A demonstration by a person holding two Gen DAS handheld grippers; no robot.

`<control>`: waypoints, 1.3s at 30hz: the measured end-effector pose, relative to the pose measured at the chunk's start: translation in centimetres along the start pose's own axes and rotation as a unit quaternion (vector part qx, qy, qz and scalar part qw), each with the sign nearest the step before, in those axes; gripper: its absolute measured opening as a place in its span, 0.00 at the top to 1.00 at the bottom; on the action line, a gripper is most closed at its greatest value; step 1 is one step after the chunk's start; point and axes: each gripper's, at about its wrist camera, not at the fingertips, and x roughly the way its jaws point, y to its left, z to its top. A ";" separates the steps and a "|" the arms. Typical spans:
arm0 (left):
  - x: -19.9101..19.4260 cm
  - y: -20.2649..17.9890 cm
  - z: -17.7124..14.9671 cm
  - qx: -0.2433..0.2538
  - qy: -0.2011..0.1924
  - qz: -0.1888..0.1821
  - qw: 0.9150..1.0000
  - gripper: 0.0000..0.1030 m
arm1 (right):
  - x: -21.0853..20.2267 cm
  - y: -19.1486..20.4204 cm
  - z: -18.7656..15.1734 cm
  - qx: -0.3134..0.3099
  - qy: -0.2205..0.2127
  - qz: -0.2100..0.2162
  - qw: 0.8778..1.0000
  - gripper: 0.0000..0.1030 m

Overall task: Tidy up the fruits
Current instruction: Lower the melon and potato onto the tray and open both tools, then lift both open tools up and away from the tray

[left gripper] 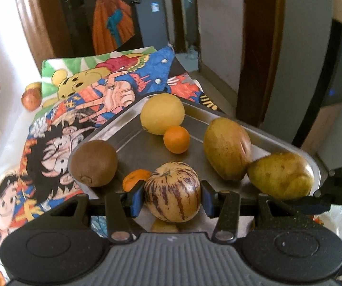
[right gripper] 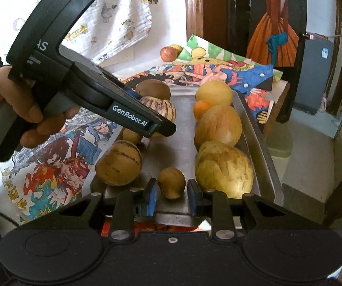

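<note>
- My left gripper [left gripper: 172, 191] has its blue pads pressed against both sides of a striped melon-like fruit [left gripper: 173, 191], held over the near edge of the metal tray [left gripper: 144, 140].
- My right gripper [right gripper: 172, 191] stands open, pads apart, with a small brown fruit [right gripper: 171, 183] between them on the tray; I cannot tell whether either pad touches it.
- On the tray in the left wrist view: a yellow round fruit [left gripper: 162, 113] at the far corner, a small orange [left gripper: 176, 139] just beside it, two yellowish mangoes [left gripper: 227, 148] along the right side, and a kiwi [left gripper: 94, 163] on the left rim.
- A second striped fruit [right gripper: 119, 163] sits at the tray's left edge in the right wrist view.
- A hand [right gripper: 16, 104] grips the left tool's handle.
- The tray lies on a cartoon-print cloth [left gripper: 51, 128]; a reddish fruit [left gripper: 31, 97] rests well apart, past the cloth.
</note>
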 end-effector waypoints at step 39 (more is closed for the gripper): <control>0.2 0.2 -0.4 0.003 0.032 -0.007 0.999 0.45 | -0.3 0.2 -0.5 0.015 0.003 0.003 1.000 0.58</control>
